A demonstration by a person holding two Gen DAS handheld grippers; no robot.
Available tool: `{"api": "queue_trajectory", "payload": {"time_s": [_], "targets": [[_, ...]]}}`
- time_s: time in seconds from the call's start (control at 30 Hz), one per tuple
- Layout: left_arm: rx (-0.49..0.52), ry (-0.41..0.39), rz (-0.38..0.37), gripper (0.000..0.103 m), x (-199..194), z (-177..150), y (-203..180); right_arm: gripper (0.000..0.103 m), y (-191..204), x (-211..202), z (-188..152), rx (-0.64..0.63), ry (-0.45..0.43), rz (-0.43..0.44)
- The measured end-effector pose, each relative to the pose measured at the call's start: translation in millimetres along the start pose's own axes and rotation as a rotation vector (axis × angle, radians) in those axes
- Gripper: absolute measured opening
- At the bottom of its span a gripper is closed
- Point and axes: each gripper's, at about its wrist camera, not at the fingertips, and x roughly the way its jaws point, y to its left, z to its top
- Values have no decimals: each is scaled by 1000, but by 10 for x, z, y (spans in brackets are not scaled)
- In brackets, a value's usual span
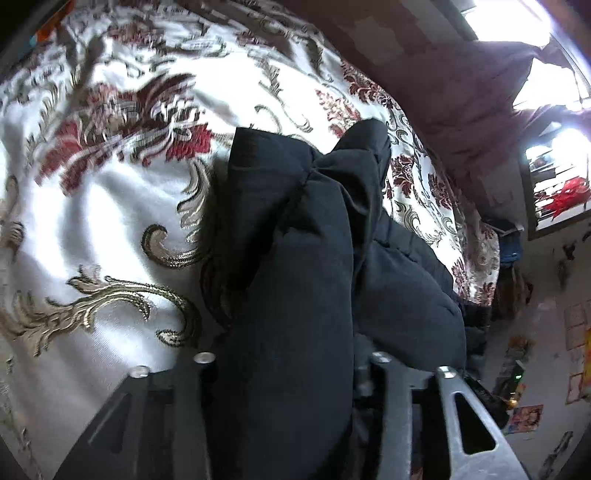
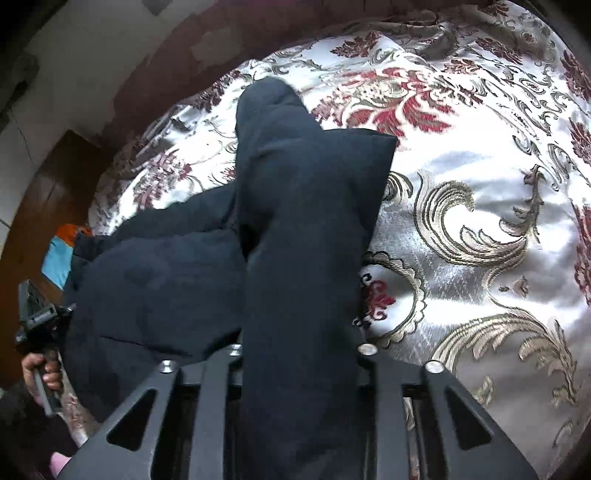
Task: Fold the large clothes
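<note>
A large black padded garment [image 1: 295, 240] hangs over a white bedspread with red and gold flowers [image 1: 92, 206]. My left gripper [image 1: 288, 365] is shut on a thick fold of it; the cloth hides the fingertips. In the right wrist view the same garment [image 2: 303, 221] drapes forward from my right gripper [image 2: 299, 354], which is also shut on a fold, fingertips hidden. Both grippers hold it lifted above the bed. The left gripper and the hand holding it show at the left edge of the right wrist view [image 2: 37, 325].
The bedspread [image 2: 480, 221] covers the whole bed. A dark brown headboard or wall [image 1: 424, 55] runs along the far side. A bright window [image 1: 517, 18] and a shelf with red items [image 1: 561, 195] are at right. A wooden door [image 2: 55, 184] is at left.
</note>
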Motion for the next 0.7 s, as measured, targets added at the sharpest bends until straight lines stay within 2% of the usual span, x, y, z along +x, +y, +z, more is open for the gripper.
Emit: {"api": "queue_trajectory", "payload": {"time_s": [0.1, 0.2, 0.37, 0.53, 0.7], "targets": [[46, -26, 39, 23, -129, -33, -202, 15, 91, -178, -10, 2, -11, 24], [82, -46, 29, 19, -303, -39, -435, 14, 233, -422, -75, -25, -25, 49], [144, -58, 27, 19, -595, -120, -645, 14, 312, -840, -224, -59, -39, 71], [166, -65, 9, 19, -888, -303, -657, 14, 252, -1239, -451, -52, -52, 84], [201, -49, 20, 19, -982, -612, -630, 14, 115, -1269, -696, -55, -15, 52]]}}
